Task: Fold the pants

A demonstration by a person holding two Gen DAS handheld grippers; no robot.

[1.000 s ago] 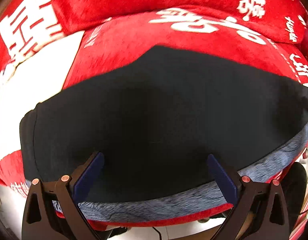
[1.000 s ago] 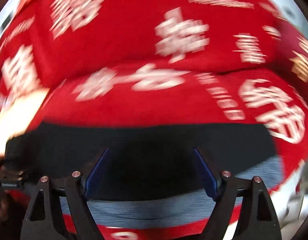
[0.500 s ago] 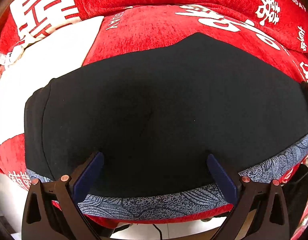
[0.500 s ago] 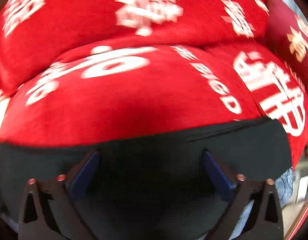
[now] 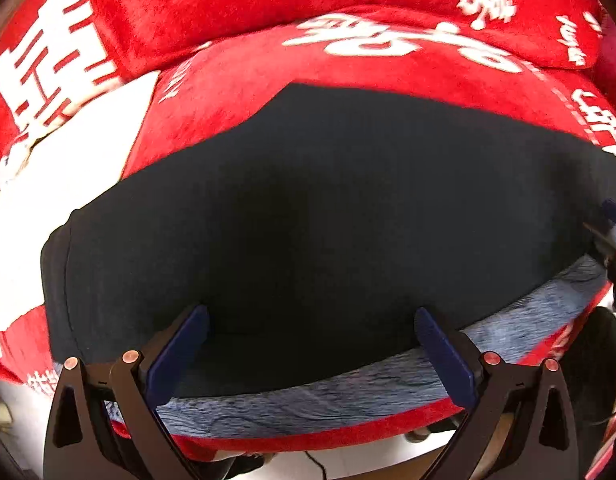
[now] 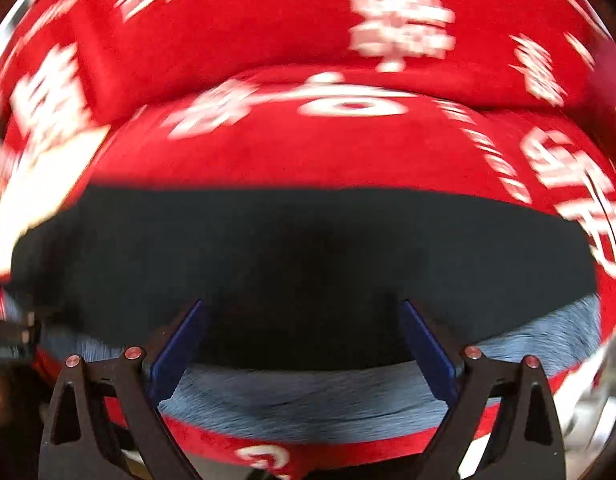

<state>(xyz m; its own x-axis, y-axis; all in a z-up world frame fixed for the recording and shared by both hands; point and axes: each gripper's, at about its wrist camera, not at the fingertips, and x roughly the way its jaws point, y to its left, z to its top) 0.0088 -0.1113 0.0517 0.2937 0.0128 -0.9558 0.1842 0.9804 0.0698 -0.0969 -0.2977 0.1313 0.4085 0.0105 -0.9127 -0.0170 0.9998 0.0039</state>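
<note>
The dark navy pants (image 5: 315, 220) lie folded flat on a red sofa seat, over a blue patterned cloth (image 5: 308, 404). My left gripper (image 5: 311, 320) is open and empty, its blue pads above the pants' near edge. The pants also fill the lower middle of the right wrist view (image 6: 304, 256). My right gripper (image 6: 302, 312) is open and empty over the near edge. The right gripper's fingers (image 5: 615, 216) show at the far right edge of the left wrist view.
The red sofa (image 5: 347, 12) has white lettering on its seat and back cushions. A white sheet (image 5: 64, 196) lies on the seat left of the pants. White floor (image 5: 347, 456) shows below the sofa's front edge.
Both cameras have pulled back from the pants. The right view swung left and now shows the blue cloth strip again. Both grippers stay open.
</note>
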